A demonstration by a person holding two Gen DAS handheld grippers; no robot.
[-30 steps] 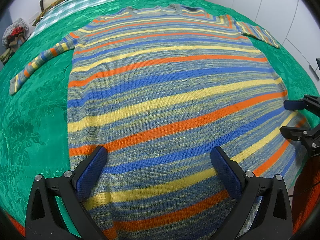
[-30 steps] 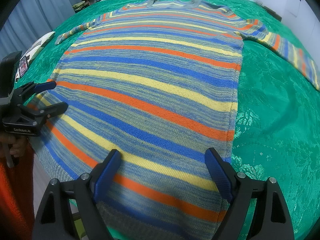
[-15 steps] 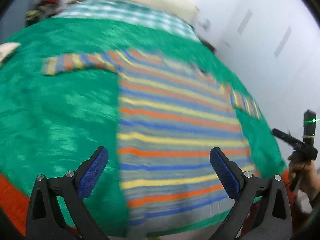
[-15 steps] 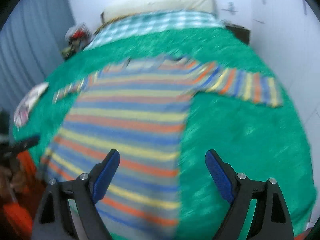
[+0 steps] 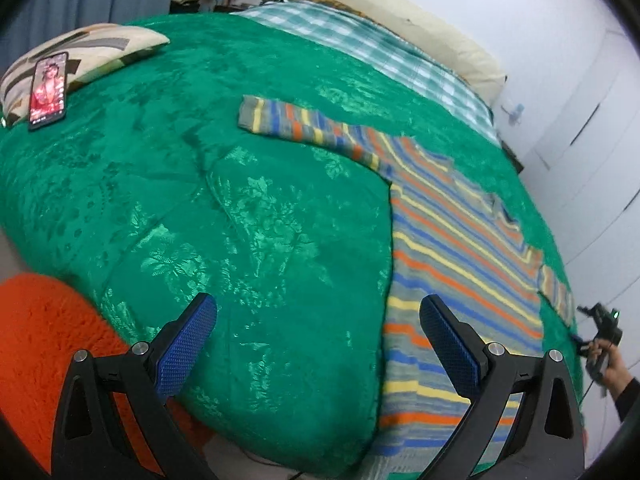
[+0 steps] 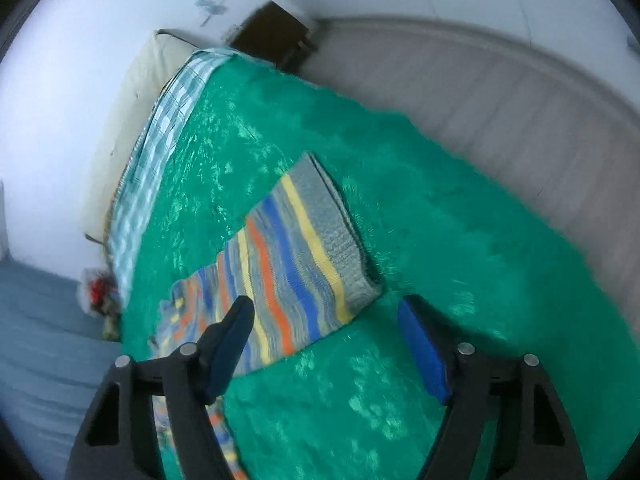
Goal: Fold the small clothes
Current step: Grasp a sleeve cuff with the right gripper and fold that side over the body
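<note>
A striped knit sweater (image 5: 452,264) in blue, orange, yellow and grey lies flat on the green bedspread (image 5: 240,208). Its left sleeve (image 5: 304,130) stretches out toward the pillow side. My left gripper (image 5: 318,344) is open and empty, above the bedspread just left of the sweater's body. In the right wrist view the other sleeve (image 6: 296,264) lies flat with its grey cuff (image 6: 340,232) toward the bed's edge. My right gripper (image 6: 326,344) is open and empty, hovering just short of that sleeve's cuff end. It also shows far right in the left wrist view (image 5: 600,332).
A patterned pillow (image 5: 84,56) with a phone (image 5: 48,90) on it lies at the bed's far left. A checked sheet (image 5: 372,44) and cream pillow (image 5: 408,28) are at the head. An orange rug (image 5: 44,344) lies below the bed. A grey floor (image 6: 500,120) borders the bed's right edge.
Both grippers left the sweater's hem and swung outward: the left to the left side of the body, the right to the right sleeve's cuff. Both stayed open.
</note>
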